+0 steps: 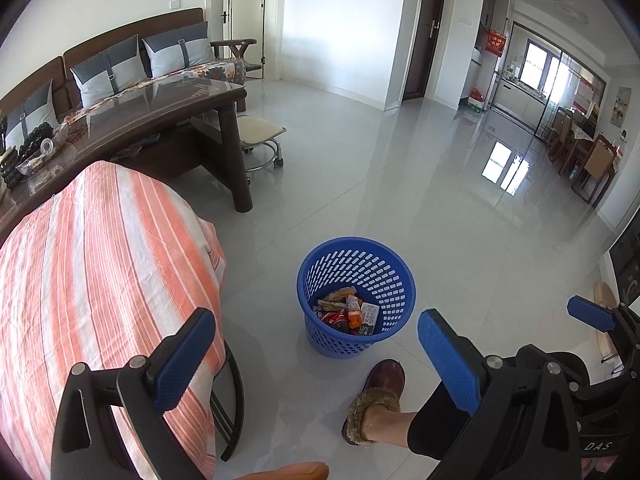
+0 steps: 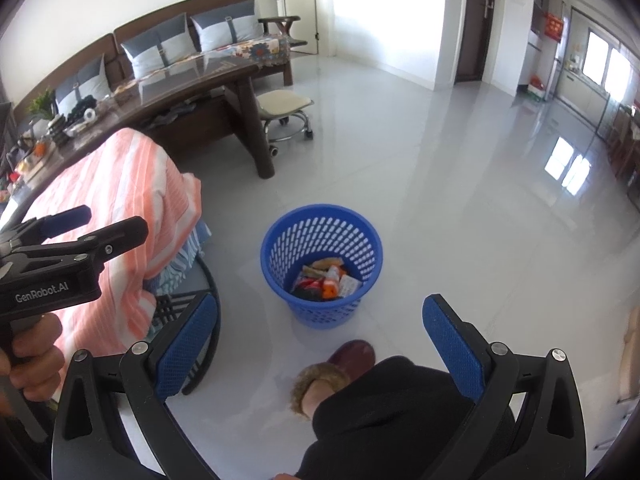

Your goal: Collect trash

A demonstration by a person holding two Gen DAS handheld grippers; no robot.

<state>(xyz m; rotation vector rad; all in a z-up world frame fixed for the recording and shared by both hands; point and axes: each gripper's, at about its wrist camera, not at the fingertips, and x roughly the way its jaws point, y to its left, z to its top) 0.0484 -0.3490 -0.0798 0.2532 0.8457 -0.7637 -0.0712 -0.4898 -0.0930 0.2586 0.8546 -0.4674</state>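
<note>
Both grippers, left gripper (image 1: 316, 360) and right gripper (image 2: 320, 344), fingers wide apart, empty; trash basket (image 1: 356, 300) sits ahead on the floor (image 1: 440, 200), slightly nearer the right.

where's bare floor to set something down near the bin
Bare tile lies right of and beyond the blue basket, toward the kitchen. It is crowded on its left by the striped cloth, and in front by the slippered foot.
</note>
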